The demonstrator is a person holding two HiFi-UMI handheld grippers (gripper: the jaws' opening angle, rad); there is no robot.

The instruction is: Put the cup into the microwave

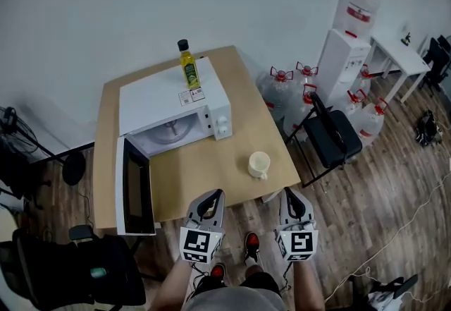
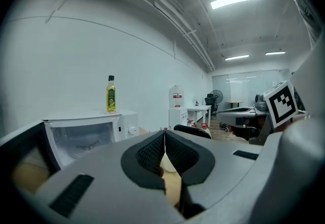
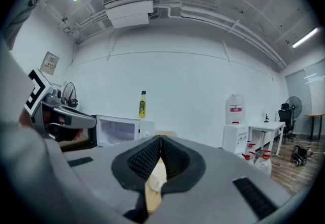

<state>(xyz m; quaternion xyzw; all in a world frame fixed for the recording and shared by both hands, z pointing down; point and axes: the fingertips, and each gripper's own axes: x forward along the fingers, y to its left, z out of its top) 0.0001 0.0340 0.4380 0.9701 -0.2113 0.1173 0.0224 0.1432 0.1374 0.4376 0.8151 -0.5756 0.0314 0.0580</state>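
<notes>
Wooden table [image 1: 204, 168] starts just beyond your left gripper [image 1: 211, 197] and right gripper [image 1: 289, 195], both closed and empty. Open the right jaws before reaching the cup [image 1: 259, 163], upright near the front edge; the microwave [image 1: 176, 108] stands open beyond.

The microwave [image 1: 173, 108] is a white box on the wooden table [image 1: 211, 161], and it stands open. Its dark-windowed door [image 1: 135, 193] is swung fully out on the left-hand hinge, reaching to the table's near edge. Inside the pale cavity a round glass turntable [image 1: 171, 132] shows. The control panel with its two knobs [image 1: 223, 126] sits at the right end of the front.

The cup [image 1: 258, 164] is small and cream-coloured (a plain mug shape). It stands upright on the table with its mouth up, and its handle points toward the table's near edge. It is well apart from the microwave, in front of it and off to the right of the control panel, outside the cavity.
</notes>
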